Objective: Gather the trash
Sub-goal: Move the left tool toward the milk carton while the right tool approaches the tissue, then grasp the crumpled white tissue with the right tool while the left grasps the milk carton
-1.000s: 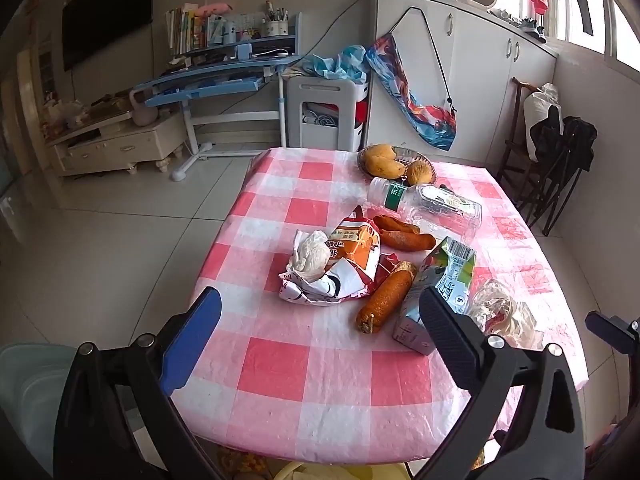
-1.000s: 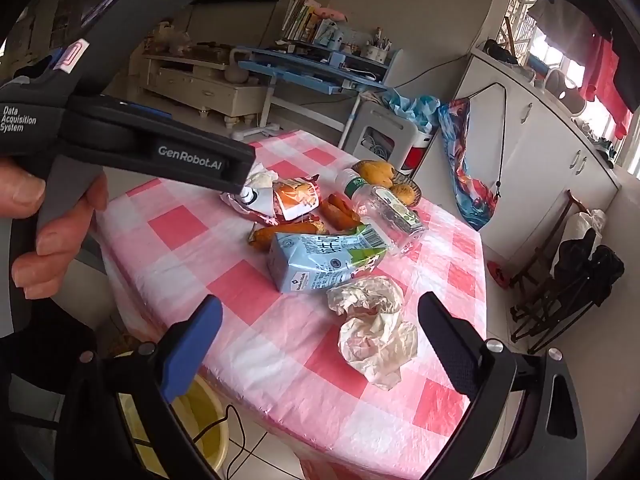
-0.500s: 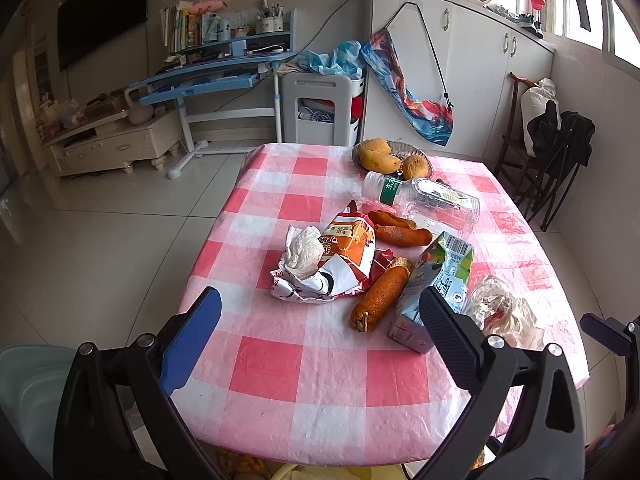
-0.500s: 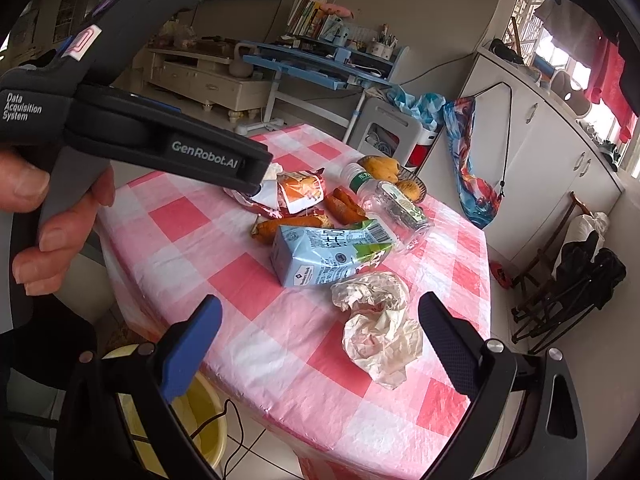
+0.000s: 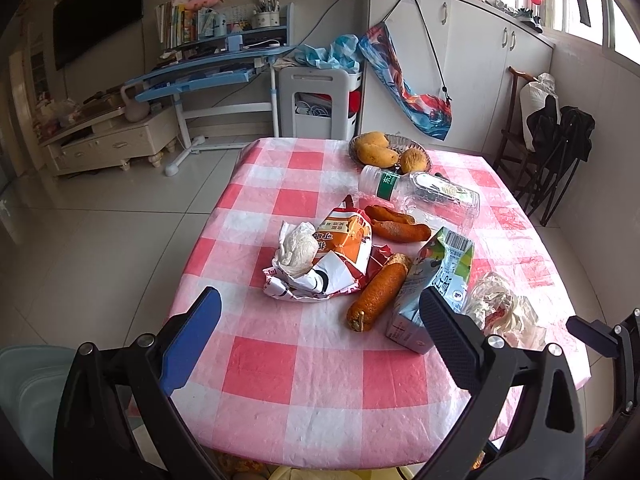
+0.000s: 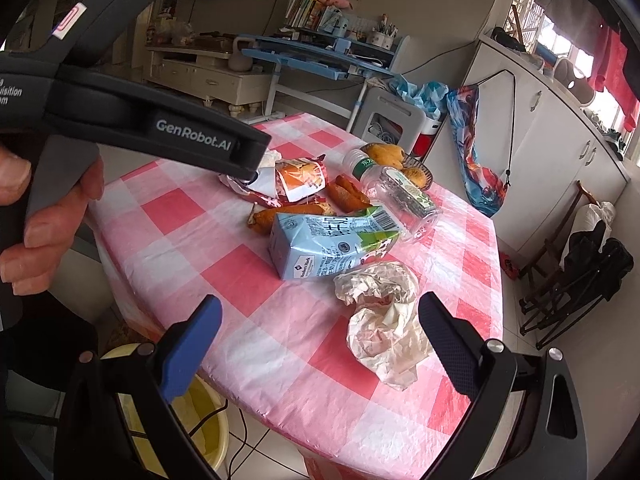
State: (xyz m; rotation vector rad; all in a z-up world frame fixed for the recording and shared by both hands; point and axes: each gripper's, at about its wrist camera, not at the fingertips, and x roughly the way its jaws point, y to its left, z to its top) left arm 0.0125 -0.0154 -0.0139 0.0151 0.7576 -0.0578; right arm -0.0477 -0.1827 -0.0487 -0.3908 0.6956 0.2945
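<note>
A crumpled white wrapper (image 6: pixel 384 316) is lying near the table's right edge, just beside a blue drink carton (image 6: pixel 324 246) that is resting on its side; a long orange sausage-like roll (image 5: pixel 376 294) is lying against the carton's other side, and two smaller ones (image 5: pixel 394 224) are sitting beyond it; an orange and red snack bag (image 5: pixel 340 256) with a wadded white tissue (image 5: pixel 298 250) on top is lying at the middle of the table, and a clear plastic bottle (image 5: pixel 424 194) with a green label is lying on its side farther back, in front of a basket of mangoes (image 5: pixel 386 152). All of this is resting on a pink and white checked tablecloth (image 5: pixel 304 364) that is draping over the table's edges; a yellow bin (image 6: pixel 204 416) is standing on the floor under the near edge. The left gripper (image 5: pixel 320 324) is hovering over the near cloth with its jaws spread wide and grasping nothing; the right gripper (image 6: pixel 320 328) is hanging above the wrapper, likewise released and empty. Around the table, pale floor tiles (image 5: pixel 100 248) are spreading toward a blue desk (image 5: pixel 208 72) with books, a white cabinet (image 5: pixel 460 52) with a colourful bag hanging on it, and dark folding chairs (image 5: pixel 556 152) by the wall.
</note>
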